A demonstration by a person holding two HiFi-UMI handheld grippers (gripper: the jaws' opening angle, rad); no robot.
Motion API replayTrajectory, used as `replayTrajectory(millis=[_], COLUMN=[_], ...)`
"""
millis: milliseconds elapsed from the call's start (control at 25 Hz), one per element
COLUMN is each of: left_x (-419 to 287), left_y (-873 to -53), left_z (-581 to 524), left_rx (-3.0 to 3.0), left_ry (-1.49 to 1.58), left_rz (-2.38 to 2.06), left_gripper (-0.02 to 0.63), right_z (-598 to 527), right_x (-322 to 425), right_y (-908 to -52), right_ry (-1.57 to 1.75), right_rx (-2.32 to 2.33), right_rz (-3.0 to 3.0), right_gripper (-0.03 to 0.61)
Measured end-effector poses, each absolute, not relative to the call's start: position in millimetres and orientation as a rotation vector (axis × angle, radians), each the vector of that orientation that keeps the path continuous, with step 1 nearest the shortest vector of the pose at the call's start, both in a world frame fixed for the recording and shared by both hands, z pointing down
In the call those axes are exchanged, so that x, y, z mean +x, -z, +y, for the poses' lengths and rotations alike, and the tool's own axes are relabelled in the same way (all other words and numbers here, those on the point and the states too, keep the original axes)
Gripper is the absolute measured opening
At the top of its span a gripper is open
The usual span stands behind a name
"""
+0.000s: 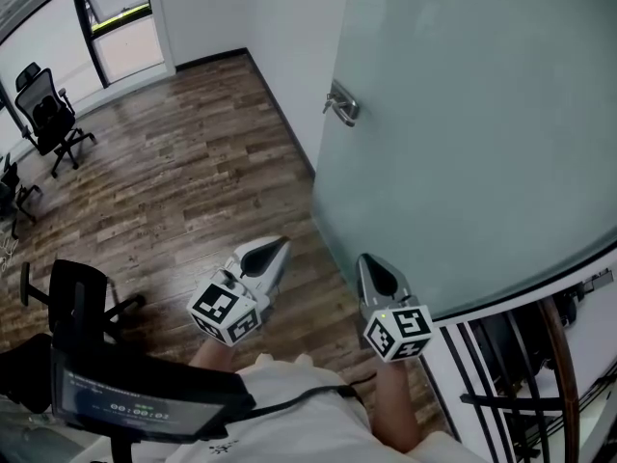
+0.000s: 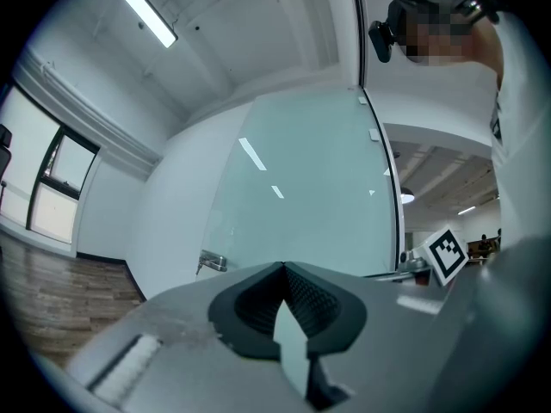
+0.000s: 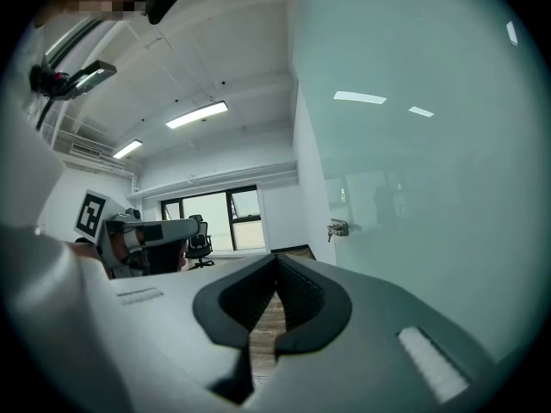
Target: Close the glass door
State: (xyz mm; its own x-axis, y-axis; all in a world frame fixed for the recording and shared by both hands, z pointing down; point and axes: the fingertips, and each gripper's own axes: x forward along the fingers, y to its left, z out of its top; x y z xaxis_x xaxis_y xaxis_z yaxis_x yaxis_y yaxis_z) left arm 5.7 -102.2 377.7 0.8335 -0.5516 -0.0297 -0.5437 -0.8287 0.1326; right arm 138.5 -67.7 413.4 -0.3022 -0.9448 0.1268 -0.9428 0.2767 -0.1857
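The frosted glass door (image 1: pixel 463 133) fills the right of the head view, with a metal lock fitting (image 1: pixel 341 103) near its left edge. My left gripper (image 1: pixel 280 245) is shut and empty, held over the wood floor to the left of the door. My right gripper (image 1: pixel 365 258) is also shut and empty, its tip close to the door's lower edge; contact cannot be told. In the left gripper view the shut jaws (image 2: pixel 282 267) point at the door (image 2: pixel 301 188) and its lock (image 2: pixel 211 262). The right gripper view has the door (image 3: pixel 422 144) on the right and the lock (image 3: pixel 337 228) ahead of my shut jaws (image 3: pixel 277 258).
Wood plank floor (image 1: pixel 183 181) stretches left toward a window (image 1: pixel 120 17) and black office chairs (image 1: pixel 50 114). A dark screen on a stand (image 1: pixel 125 398) sits at the lower left. A black railing (image 1: pixel 511 374) stands beyond the door at the lower right.
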Motion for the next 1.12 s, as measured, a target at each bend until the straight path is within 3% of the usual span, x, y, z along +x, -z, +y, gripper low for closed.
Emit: replayTrajectory(millis=[520, 1120], left_x=[-1, 43], left_y=[-383, -404], left_z=[-98, -94], left_rx=[2.861, 2.861], left_ry=[0.081, 0.05], left_rz=[-0.879, -0.844], left_gripper=[0.0, 0.0], right_z=[-63, -55], right_x=[131, 179], right_y=[-418, -441], right_ry=[0.389, 0.444], right_rx=[-1.815, -1.852], right_rz=[2.545, 2.529], right_gripper=[0.009, 0.009])
